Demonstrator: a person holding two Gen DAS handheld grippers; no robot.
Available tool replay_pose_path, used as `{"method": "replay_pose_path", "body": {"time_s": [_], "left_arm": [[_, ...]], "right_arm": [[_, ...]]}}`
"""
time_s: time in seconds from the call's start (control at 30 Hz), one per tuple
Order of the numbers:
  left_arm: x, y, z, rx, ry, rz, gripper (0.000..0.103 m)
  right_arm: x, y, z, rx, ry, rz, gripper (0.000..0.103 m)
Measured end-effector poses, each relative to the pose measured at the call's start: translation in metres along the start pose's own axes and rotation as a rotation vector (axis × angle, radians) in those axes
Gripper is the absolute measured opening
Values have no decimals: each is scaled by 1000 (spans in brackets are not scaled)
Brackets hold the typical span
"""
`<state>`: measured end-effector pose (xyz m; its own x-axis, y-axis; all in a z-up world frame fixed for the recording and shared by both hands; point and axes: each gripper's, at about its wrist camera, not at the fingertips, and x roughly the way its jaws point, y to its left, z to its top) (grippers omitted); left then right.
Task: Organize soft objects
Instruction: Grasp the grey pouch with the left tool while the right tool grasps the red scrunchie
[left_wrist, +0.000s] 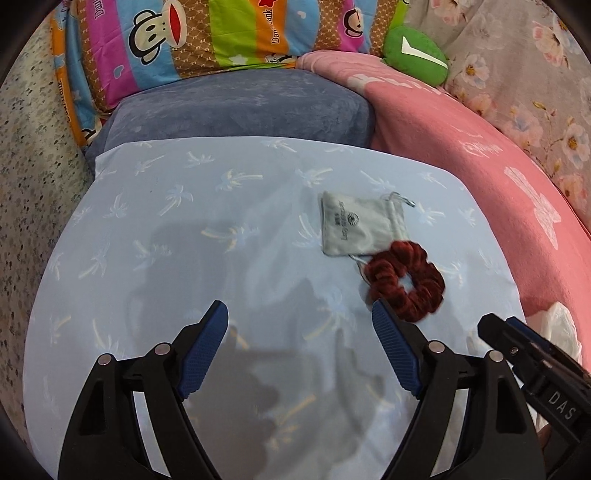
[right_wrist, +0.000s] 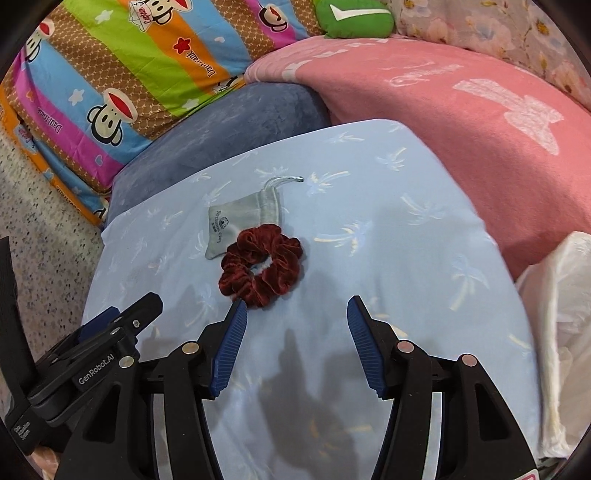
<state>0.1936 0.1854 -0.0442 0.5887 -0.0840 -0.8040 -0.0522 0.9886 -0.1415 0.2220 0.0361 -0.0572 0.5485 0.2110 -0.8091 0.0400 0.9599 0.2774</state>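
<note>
The left tongs (left_wrist: 299, 314) stand wide apart with nothing between their blue ribbed pads, and they hang over the pale blue cloth (left_wrist: 184, 229), which has a faint palm-tree print and covers the surface like a sheet. In the right wrist view the left tongs (right_wrist: 122, 321) show at the lower left edge, seen from the side. The right tongs (right_wrist: 297, 310) are parted too, a little narrower, and also hold nothing; in the left wrist view only a part of them (left_wrist: 517, 339) enters from the lower right. Going from left to right across the surface, there is first a speckled grey-green fabric (left_wrist: 33, 166) at the left border, then a striped, many-coloured quilt (left_wrist: 177, 40) with cartoon monkey faces, folded at the back. In front of it lies a grey-blue velvet cushion (left_wrist: 240, 110), and the pale blue cloth partly covers it. On this cloth rests a small grey drawstring pouch (left_wrist: 347, 225) with printed text, lying flat, and the dark red velvet scrunchie (left_wrist: 406, 280) lies just beside it, overlapping its near corner. The scrunchie is just ahead of the tip of the right pad of the left tongs, and just ahead of the left pad of the right tongs. Further right comes a pink blanket (left_wrist: 461, 136) with white motifs, a green plush cushion (left_wrist: 413, 51) with a white mark behind it, a floral fabric (left_wrist: 517, 74), and a white crumpled plastic bag (right_wrist: 561, 332) at the right edge.
</note>
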Motion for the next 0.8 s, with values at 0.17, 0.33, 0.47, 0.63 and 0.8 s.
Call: {"method": "replay_pose_path", "body": {"time_s": [0.17, 0.33, 0.47, 0.63, 0.8], "left_arm": [[21, -2, 18, 5, 4, -12, 77], [40, -10, 35, 24, -6, -17, 77], [58, -12, 45, 15, 2, -38, 77], [79, -18, 51, 14, 20, -60, 77], [95, -23, 49, 13, 44, -70, 72]], "right_arm": [[29, 8, 15, 8, 2, 7, 56], [56, 13, 23, -5, 8, -7, 56], [69, 14, 25, -34, 7, -25, 56], [82, 11, 25, -37, 15, -19, 41], [83, 11, 23, -79, 5, -50, 28]]}}
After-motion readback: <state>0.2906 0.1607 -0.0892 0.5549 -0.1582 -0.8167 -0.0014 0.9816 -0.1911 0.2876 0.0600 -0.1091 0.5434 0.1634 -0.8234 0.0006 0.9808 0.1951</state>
